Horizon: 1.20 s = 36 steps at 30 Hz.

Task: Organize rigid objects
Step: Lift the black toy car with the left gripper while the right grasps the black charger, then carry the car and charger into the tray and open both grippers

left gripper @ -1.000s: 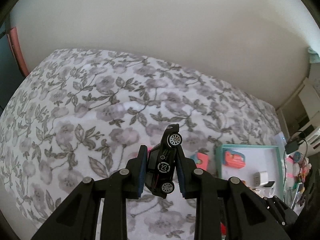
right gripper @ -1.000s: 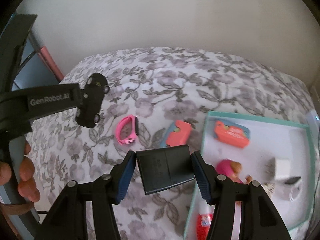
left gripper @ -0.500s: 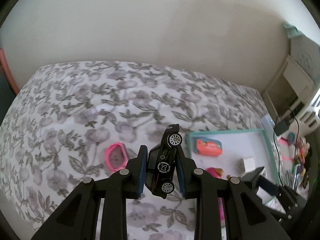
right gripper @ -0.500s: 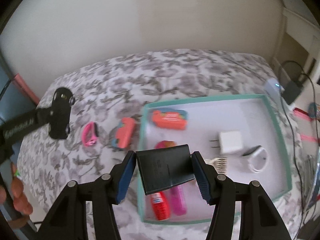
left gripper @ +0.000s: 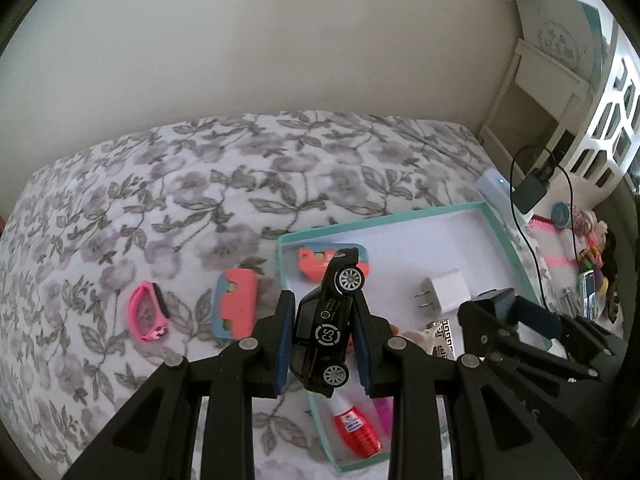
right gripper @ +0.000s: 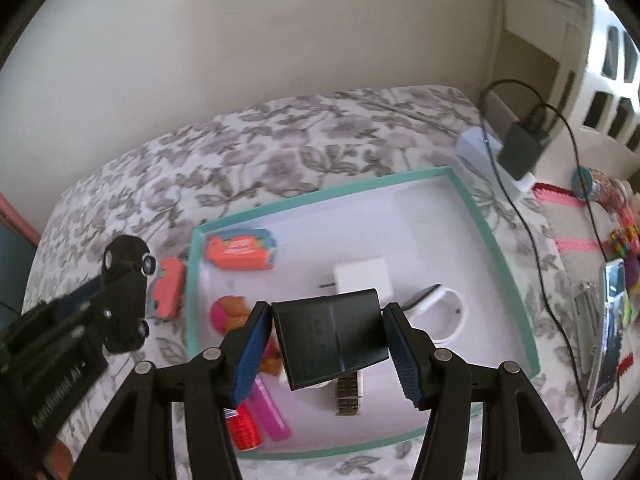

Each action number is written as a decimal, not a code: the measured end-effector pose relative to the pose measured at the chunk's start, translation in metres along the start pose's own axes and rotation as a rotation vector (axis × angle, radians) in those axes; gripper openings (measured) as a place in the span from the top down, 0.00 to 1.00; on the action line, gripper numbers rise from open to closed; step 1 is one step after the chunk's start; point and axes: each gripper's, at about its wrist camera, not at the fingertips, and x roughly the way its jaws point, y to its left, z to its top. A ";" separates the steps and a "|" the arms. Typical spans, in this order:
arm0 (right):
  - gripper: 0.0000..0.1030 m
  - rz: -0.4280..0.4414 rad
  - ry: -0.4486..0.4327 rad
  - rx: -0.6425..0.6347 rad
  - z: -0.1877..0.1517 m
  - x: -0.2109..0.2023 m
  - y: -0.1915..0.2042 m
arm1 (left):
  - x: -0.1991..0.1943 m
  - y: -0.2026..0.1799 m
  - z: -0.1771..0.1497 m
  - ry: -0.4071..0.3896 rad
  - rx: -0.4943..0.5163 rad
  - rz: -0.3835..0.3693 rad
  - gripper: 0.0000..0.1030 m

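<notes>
Left gripper (left gripper: pixel 320 340): we've got it clamped on the black toy car (left gripper: pixel 326 330), nose tipped up, one wheel poking out above the pads.

Right gripper (right gripper: pixel 326 346): squeezing a flat black box (right gripper: pixel 332 340) by its two side edges, tilted a bit, hanging over the middle of the tray.

Tray (right gripper: pixel 502 248): teal-rimmed, white inside, sitting on the floral bed (left gripper: pixel 200 184). Already in there: white charger (right gripper: pixel 364 276), white band (right gripper: pixel 444 312), an orange toy (right gripper: pixel 240 250), a red bottle (right gripper: pixel 244 428) and a pink tube (right gripper: pixel 272 412) at the near edge.

Still out on the bed: pink watch (left gripper: pixel 146 314) and a second orange toy (left gripper: pixel 236 306), just beside the tray's left wall.

Where we reckon we are: both loads carried over for dropping, the car near the tray's left rim.

What could go wrong: the car is only pinched across its body, so a loose let-go near the rim could bounce it onto the bed. The black box could land on the charger or band and sit crooked. Both grippers are close together, so they might bump.
</notes>
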 end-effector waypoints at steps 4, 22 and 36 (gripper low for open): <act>0.41 -0.035 0.002 0.027 0.002 0.003 -0.014 | 0.006 -0.010 0.002 0.008 0.003 -0.024 0.72; 0.41 -0.099 0.028 0.126 0.003 0.016 -0.057 | 0.036 -0.053 0.008 0.006 0.073 -0.085 0.72; 0.41 -0.093 0.089 0.108 -0.004 0.033 -0.055 | 0.056 -0.054 0.000 0.069 0.079 -0.075 0.72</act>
